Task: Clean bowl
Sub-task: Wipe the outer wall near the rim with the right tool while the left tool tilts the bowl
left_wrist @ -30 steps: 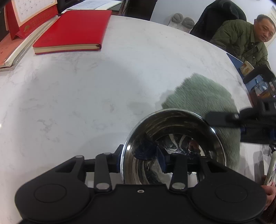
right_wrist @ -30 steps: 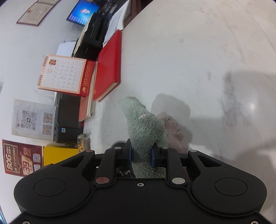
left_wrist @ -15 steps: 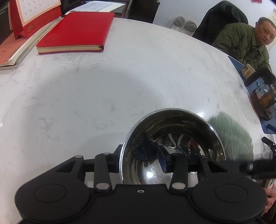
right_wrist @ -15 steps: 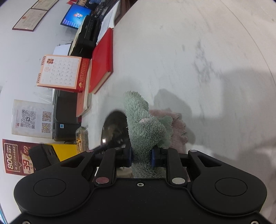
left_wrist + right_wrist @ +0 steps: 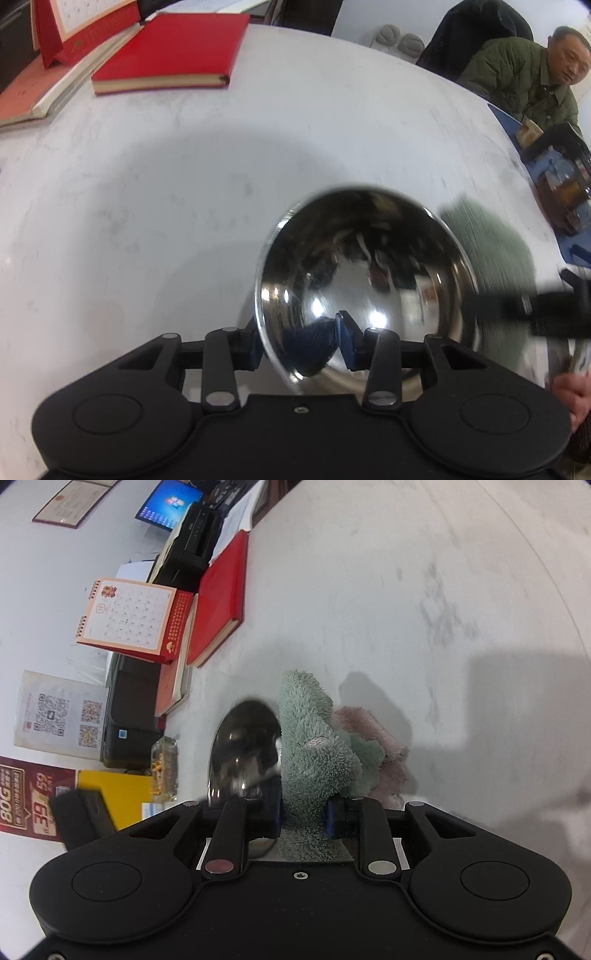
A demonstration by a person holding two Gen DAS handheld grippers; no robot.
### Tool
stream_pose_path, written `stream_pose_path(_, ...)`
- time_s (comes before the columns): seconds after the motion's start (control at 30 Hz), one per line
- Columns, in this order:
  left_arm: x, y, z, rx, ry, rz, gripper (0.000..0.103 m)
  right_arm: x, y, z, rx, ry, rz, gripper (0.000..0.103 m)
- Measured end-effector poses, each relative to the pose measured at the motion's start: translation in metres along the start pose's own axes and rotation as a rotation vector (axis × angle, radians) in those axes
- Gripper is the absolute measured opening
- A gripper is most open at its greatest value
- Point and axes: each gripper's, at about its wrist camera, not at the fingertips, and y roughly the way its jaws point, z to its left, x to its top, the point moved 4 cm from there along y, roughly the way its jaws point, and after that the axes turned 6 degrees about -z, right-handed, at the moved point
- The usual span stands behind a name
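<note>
A steel bowl point(image 5: 364, 273) is gripped at its near rim by the left gripper point(image 5: 303, 341), one blue pad being pressed against the outer wall and the other against the inner wall, so that the fingers are closed on the rim. The bowl is seen tilted, its shiny inside turned toward the left wrist camera, above a white marble table point(image 5: 166, 177). A fluffy green cloth point(image 5: 314, 746) is pinched between the blue pads of the right gripper point(image 5: 304, 814), whose fingers are clamped on its lower part; the cloth is bunched and stands up from the jaws, and a pink cloth point(image 5: 373, 738) is seen just beside it on the right, touching it. In the right wrist view the bowl point(image 5: 245, 749) is found just left of the green cloth, its rim edge-on to the camera and partly hidden behind the cloth; whether the two touch cannot be told. In the left wrist view the green cloth point(image 5: 495, 243) is blurred, lying to the right of the bowl and behind its rim, with the right gripper's black body point(image 5: 535, 306) reaching in from the right edge and part of a hand point(image 5: 570, 393) visible below it. A red book point(image 5: 170, 51) and a desk calendar point(image 5: 129, 618) are placed at the far side of the table, well apart from the bowl. A person in a green jacket point(image 5: 517, 77) is seated beyond the table's far right edge.
</note>
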Motion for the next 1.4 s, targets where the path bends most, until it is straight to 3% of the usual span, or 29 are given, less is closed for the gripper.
stream_pose_path(0.1, -0.005, -0.005, 0.003, -0.001, -0.008, 0.011, 0.036, 0.010, 0.004, 0.004, 0.003, -0.027, 0.000, 0.022)
stream_pose_path(0.23, 0.016, -0.007, 0.013, 0.030, 0.008, -0.033, 0.036, 0.016, 0.008, 0.009, -0.003, -0.057, 0.003, 0.022)
stream_pose_path(0.37, 0.022, 0.004, 0.011, 0.032, 0.056, -0.011, 0.029, 0.017, 0.010, 0.009, -0.005, -0.054, 0.007, 0.022)
stream_pose_path(0.47, 0.015, 0.005, 0.001, 0.044, 0.097, -0.009, 0.030, 0.021, 0.013, 0.012, -0.014, -0.066, 0.006, 0.022)
stream_pose_path(0.83, 0.007, 0.006, -0.005, 0.039, 0.067, -0.003, 0.033, 0.044, 0.017, 0.032, -0.053, -0.183, -0.037, 0.022)
stream_pose_path(1.4, 0.006, 0.006, -0.009, 0.047, 0.057, 0.003, 0.034, 0.064, 0.032, 0.029, -0.045, -0.184, -0.014, 0.022)
